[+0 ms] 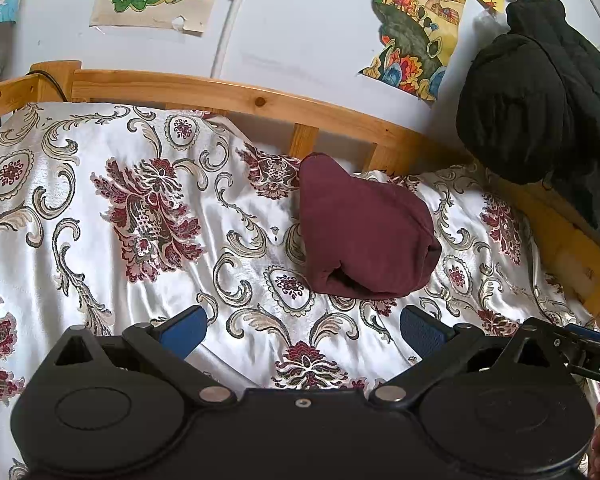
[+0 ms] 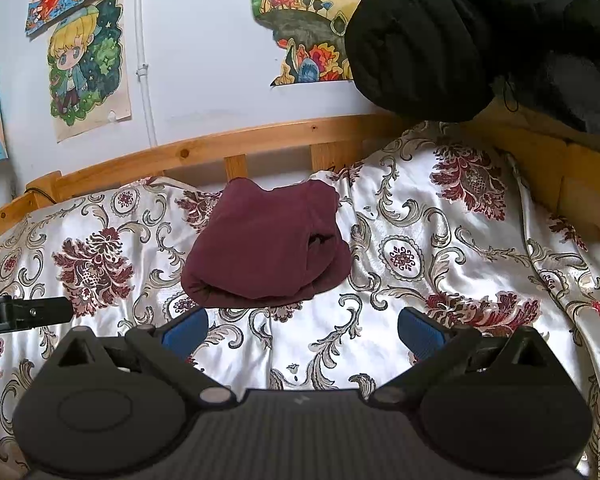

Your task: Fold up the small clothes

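Garment: I see one maroon garment (image 1: 360,228) lying on the bedspread (image 1: 100,200), already gathered into a compact, thick bundle with several layers showing at its near edge.
Where it sits: toward the far edge of the bed, near the wooden bed rail (image 1: 220,96) along the wall, and right of the bed's middle in my left wrist view.
Left gripper: my left gripper (image 1: 304,330) has its blue pads spread wide with nothing between them; it hovers over bare bedspread on the near side of the bundle, apart from it.
Right gripper: my right gripper (image 2: 303,328) is likewise spread and empty, just short of the bundle's near edge, not touching it.
Done so far: I judge the folding of this piece largely finished, since it lies doubled over and neither tool holds it.
Doubt: the fold is puffy, and a pocket of cloth gapes on the side facing the black jacket (image 2: 460,32); I cannot tell whether it counts as neat enough.
Left to do: perhaps a press to flatten it or a tuck of that gaping side. I see no other small clothes on the bed; the black jacket draped over the rail at the right-hand corner looks too big to belong to the task.
Next move needs: a low, gentle approach, as the satin cover looks slippery and could drag with the bundle.
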A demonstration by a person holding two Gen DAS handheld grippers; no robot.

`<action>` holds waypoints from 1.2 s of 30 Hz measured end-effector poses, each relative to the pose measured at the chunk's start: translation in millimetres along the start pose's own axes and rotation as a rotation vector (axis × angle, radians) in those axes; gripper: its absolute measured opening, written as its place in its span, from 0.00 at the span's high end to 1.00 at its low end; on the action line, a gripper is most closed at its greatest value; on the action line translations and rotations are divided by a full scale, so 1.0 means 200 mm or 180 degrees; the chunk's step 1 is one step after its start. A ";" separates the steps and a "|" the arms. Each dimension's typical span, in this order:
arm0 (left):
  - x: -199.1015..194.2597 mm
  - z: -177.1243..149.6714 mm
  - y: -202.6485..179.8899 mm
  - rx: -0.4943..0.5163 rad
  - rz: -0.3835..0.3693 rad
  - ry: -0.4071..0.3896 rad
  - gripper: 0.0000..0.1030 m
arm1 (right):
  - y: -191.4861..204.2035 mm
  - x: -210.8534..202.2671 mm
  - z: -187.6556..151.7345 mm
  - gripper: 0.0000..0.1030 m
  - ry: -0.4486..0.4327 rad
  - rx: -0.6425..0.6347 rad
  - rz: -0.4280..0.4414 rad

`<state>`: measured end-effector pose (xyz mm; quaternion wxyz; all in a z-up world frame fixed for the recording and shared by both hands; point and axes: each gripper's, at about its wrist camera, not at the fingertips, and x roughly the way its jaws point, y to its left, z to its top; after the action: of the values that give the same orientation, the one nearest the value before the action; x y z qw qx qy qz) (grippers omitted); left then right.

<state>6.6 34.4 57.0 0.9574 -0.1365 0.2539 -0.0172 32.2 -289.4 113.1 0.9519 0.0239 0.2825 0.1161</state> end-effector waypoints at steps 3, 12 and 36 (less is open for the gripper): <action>0.00 0.00 0.00 0.0001 0.0000 0.0002 0.01 | 0.00 0.00 0.00 0.00 0.0006 0.0004 -0.0003; 0.00 -0.01 0.00 0.0005 -0.0006 0.0017 0.01 | 0.00 0.01 0.00 0.00 0.0029 0.0016 -0.0003; 0.07 -0.02 -0.07 0.0644 0.0967 0.0328 0.01 | 0.01 0.02 -0.01 0.00 0.0109 0.0039 0.0006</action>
<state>16.5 18.9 50.8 0.9436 0.0014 0.3172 0.0950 33.9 -287.2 109.9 0.9467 0.0280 0.2995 0.1156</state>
